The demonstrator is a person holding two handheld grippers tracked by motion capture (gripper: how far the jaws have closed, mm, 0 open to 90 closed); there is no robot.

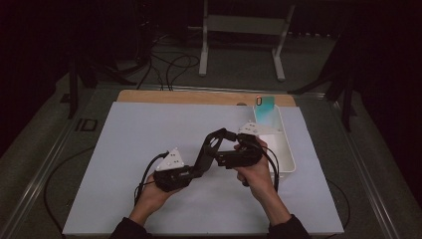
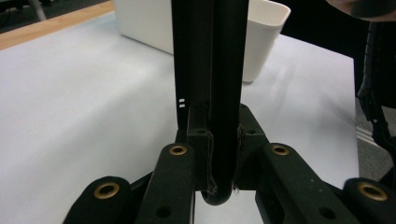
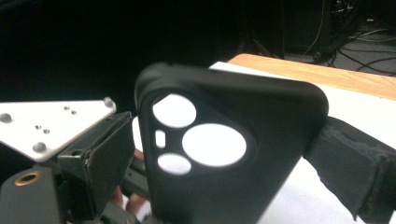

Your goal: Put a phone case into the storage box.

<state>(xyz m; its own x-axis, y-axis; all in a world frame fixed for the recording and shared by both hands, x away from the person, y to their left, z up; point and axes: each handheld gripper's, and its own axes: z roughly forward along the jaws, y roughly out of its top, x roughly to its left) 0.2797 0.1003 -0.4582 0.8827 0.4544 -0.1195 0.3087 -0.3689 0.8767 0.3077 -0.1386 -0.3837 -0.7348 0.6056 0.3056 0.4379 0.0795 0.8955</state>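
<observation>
Left hand-held gripper (image 1: 211, 144) clamps the black case (image 3: 229, 149) edge-on, steadying it; right hand-held gripper (image 1: 234, 149) straddles its camera end, whether gripping I cannot tell, phone (image 1: 265, 110) waiting in the bin (image 1: 286, 154) beyond.

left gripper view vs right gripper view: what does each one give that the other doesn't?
Left gripper view adds: the white rectangular plastic bin behind, and the black rubbery phone case edge-on, clamped between the left gripper pads.
Right gripper view adds: the case's broad face with its round camera cutouts, a grey three-cornered plate, and floor cables.
Shared: the case, the pale table mat, and the wooden table edge.
</observation>
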